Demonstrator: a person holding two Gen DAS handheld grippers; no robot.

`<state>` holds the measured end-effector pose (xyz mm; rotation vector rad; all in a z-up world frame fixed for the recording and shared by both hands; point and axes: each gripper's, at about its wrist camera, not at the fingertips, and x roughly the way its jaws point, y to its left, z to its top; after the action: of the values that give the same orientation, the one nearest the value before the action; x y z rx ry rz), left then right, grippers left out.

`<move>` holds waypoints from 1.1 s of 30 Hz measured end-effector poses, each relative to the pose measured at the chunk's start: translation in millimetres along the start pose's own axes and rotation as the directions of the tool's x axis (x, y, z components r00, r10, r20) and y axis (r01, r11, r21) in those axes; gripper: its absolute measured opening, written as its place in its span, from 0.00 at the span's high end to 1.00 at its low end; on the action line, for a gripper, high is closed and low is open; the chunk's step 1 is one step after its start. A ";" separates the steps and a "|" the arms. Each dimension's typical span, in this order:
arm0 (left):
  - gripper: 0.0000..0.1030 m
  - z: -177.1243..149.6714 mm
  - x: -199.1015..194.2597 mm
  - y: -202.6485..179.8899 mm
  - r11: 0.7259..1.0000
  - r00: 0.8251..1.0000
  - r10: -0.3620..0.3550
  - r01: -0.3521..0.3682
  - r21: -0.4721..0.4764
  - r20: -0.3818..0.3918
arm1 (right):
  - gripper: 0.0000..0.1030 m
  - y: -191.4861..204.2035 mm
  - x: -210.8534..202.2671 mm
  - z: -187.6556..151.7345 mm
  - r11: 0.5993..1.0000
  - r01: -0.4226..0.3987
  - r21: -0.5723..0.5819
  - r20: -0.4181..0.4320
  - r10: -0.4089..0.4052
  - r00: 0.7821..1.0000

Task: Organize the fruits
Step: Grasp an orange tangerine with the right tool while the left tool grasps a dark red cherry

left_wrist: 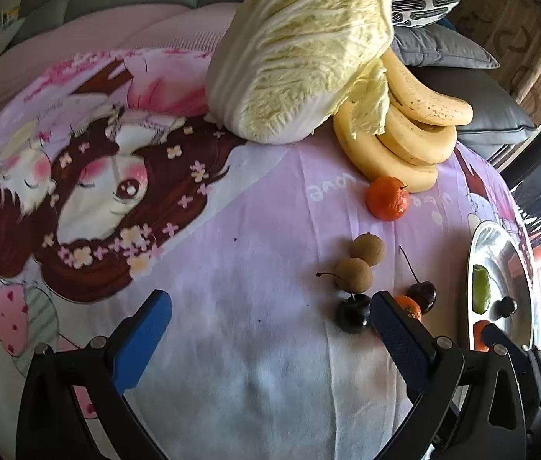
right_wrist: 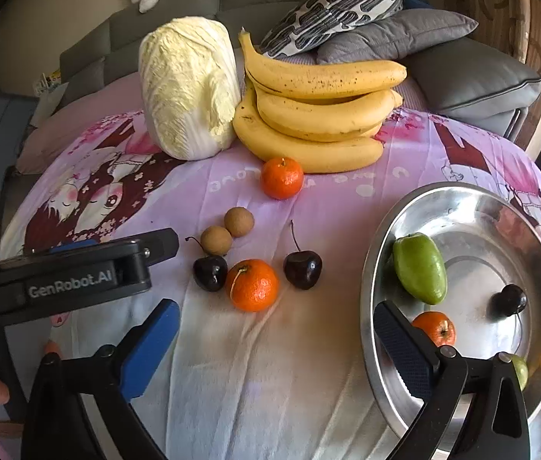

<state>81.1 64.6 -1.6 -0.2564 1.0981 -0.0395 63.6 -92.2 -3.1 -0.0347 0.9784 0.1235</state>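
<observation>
A home: sofa [right_wrist: 163, 19], cushions [right_wrist: 397, 34], cartoon-print cloth [right_wrist: 347, 207].

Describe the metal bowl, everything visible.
The metal bowl is a wide, shallow, round dish of shiny, silvery, reflective metal, sitting upright on the printed cloth at the right of the spread. Its inner wall mirrors the cloth's print. Inside lie a green fruit against the left wall, a small orange near the front, a dark cherry with its stem, and another greenish piece at the front edge, mostly hidden. In the right wrist view, one finger of the open right gripper overlaps its near rim; contact cannot be told.
</observation>
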 end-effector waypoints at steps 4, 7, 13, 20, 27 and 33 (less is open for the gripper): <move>0.01 0.0 5.1 -0.9 1.000 1.000 -0.026 0.026 0.008 -0.012 | 0.11 2.7 4.7 0.7 1.000 0.003 0.006 0.005 -0.003 1.000; 0.08 0.7 7.5 -2.8 0.999 0.999 -0.049 0.049 0.011 -0.014 | 0.20 5.1 7.8 1.8 1.000 0.006 0.004 0.008 -0.006 1.000; 0.19 0.6 17.5 -4.6 0.998 0.997 -0.063 0.064 0.015 -0.036 | 0.31 7.8 13.1 2.0 1.000 -0.002 -0.001 0.007 0.002 1.000; 0.23 -0.2 25.0 -16.9 0.996 0.995 -0.080 0.082 0.036 -0.051 | 0.44 10.4 19.1 3.4 1.000 -0.016 -0.010 0.003 0.016 1.000; 0.23 1.5 27.6 -20.8 0.995 0.995 -0.086 0.088 0.038 -0.055 | 0.57 11.8 26.1 4.8 1.000 -0.025 -0.006 0.002 0.025 1.000; 0.23 0.1 29.8 -24.1 0.994 0.993 -0.094 0.098 0.055 -0.066 | 0.62 11.9 33.2 5.3 0.999 -0.051 0.005 -0.009 0.051 0.999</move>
<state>97.2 36.5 -22.2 -0.2565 1.1449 -0.1661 84.9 -77.0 -27.3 -0.0057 0.9890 0.1682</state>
